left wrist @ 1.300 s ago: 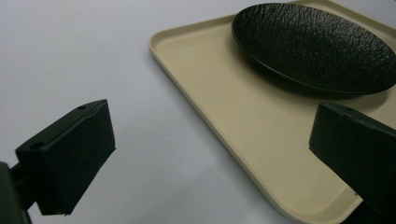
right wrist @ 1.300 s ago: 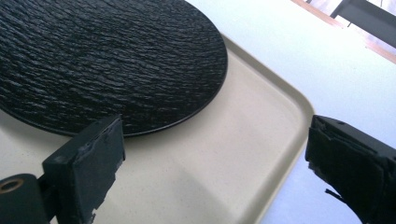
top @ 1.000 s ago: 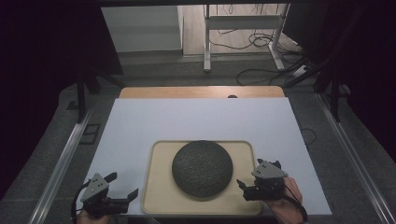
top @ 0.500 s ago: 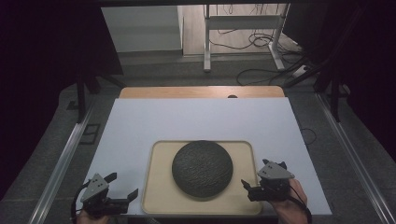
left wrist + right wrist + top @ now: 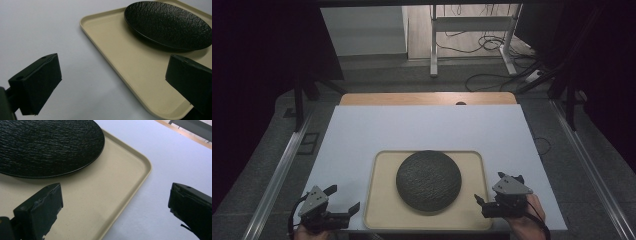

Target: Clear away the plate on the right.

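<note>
**Both grippers flank the tray, jaws spread, nothing grasped**

Low in the frame of the high view, two hands bracket a beige tray (image 5: 382, 220) that sits on the white table (image 5: 422, 130), filling the lower middle of the picture. The left gripper (image 5: 343, 198) waits at the lower left, just off the tray's near left corner, jaws apart. The right gripper (image 5: 498, 189) sits at the lower right, beside the tray's right edge, jaws apart too. That mirrored stance reads to me as a set-up for a two-handed lift: one rim each, so the load stays level. On the tray, centred, rests a round black plate (image 5: 428, 181) with a rough, pebbled surface; it holds nothing that I can see.

Over to the left gripper view: two black jaws rise from the bottom corners, wide open, with bare table and the tray's rounded corner (image 5: 85, 21) between them. The tray's rim runs diagonally from upper left to lower right, and the right-hand jaw hangs over the tray floor. The plate (image 5: 170, 23) lies at the upper right, well clear of both jaws.

Now the right gripper view: jaws released again, straddling the tray's rim (image 5: 130, 187), the left-hand jaw over the beige floor, the right-hand one over the table. The plate (image 5: 47, 143) fills the upper left, its edge lifted slightly off the tray floor.
</note>
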`<state>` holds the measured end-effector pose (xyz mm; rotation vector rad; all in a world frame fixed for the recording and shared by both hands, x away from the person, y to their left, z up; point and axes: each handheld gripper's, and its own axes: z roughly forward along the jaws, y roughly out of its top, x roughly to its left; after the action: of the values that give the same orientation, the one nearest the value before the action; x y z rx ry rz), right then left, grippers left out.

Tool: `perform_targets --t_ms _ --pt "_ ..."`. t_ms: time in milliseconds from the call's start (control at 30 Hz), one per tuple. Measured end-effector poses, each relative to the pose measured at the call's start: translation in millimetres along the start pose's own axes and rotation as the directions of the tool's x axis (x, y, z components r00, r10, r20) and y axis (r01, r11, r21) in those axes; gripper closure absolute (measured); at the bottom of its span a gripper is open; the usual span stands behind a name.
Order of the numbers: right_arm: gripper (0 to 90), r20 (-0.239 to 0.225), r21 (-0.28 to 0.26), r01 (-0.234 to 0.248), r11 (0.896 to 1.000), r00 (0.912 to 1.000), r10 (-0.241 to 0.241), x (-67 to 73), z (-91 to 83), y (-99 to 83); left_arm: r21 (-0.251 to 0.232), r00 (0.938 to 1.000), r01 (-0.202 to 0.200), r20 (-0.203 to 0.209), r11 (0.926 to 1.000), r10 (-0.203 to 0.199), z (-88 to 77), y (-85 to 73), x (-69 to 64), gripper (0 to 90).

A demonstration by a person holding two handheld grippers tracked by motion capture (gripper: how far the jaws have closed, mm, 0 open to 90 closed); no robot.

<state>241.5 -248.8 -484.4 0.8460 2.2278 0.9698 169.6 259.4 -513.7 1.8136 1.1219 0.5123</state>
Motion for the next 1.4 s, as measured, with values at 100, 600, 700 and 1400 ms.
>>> perform_targets --t_ms 100,600,700,1400 --pt "0.0 0.002 -0.007 -0.01 1.0 0.9999 0.01 -2.1 -2.5 -1.1 -0.001 1.0 0.002 0.0 1.0 -0.002 -0.1 -0.1 0.2 0.1" --pt "0.0 0.013 -0.027 -0.077 0.997 0.9969 0.078 -12.1 -14.3 -9.9 0.003 1.0 0.005 -0.001 1.0 -0.005 0.2 0.0 0.3 0.0" --pt "0.0 0.019 -0.03 -0.087 0.996 0.996 0.087 -13.8 -17.0 -11.7 0.003 1.0 0.006 -0.001 1.0 -0.006 0.1 0.0 0.5 0.0" --pt "0.0 0.079 -0.028 -0.115 0.993 0.99 0.117 -23.1 -31.3 -25.5 0.002 1.0 0.008 -0.004 1.0 -0.008 0.0 0.0 0.4 0.0"
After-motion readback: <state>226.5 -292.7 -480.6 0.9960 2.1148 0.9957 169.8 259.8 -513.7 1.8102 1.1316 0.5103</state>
